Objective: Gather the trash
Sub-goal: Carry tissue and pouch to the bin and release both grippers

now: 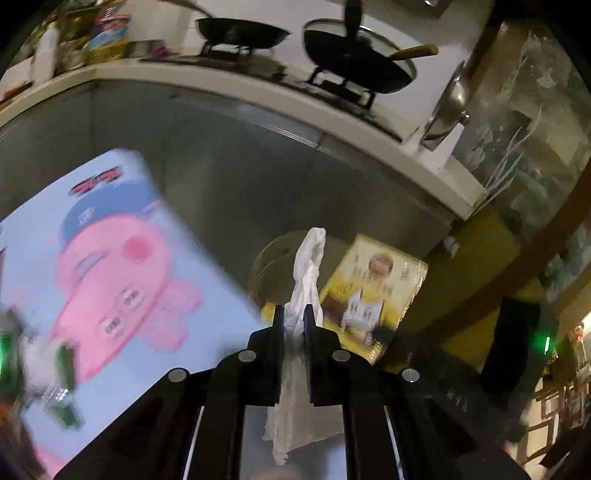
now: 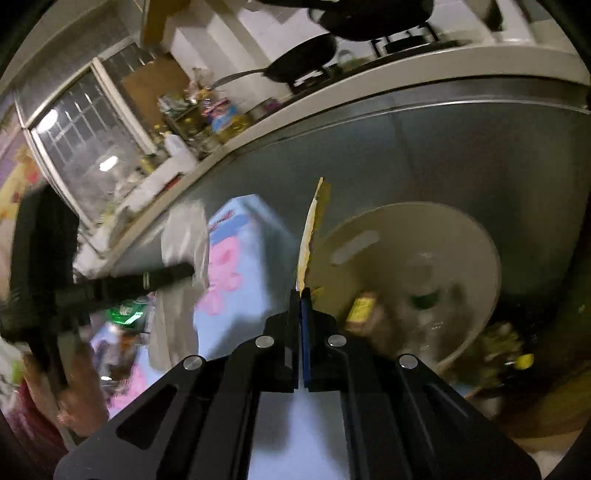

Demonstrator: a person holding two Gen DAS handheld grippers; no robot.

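Tissue point(image 1: 303, 291) between left tongs point(image 1: 294, 314) (clamped, upright), paper scrap point(image 2: 309, 236) likewise right tongs point(image 2: 300, 293)

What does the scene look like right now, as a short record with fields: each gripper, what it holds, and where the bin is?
left gripper: shut on a crumpled white tissue
right gripper: shut on a thin yellowish scrap seen edge-on
bin: round beige trash bin, open, ahead of the right gripper, litter inside
nearby: light blue surface with a pink cartoon pig
background: stove with dark pans
image quality: motion blur
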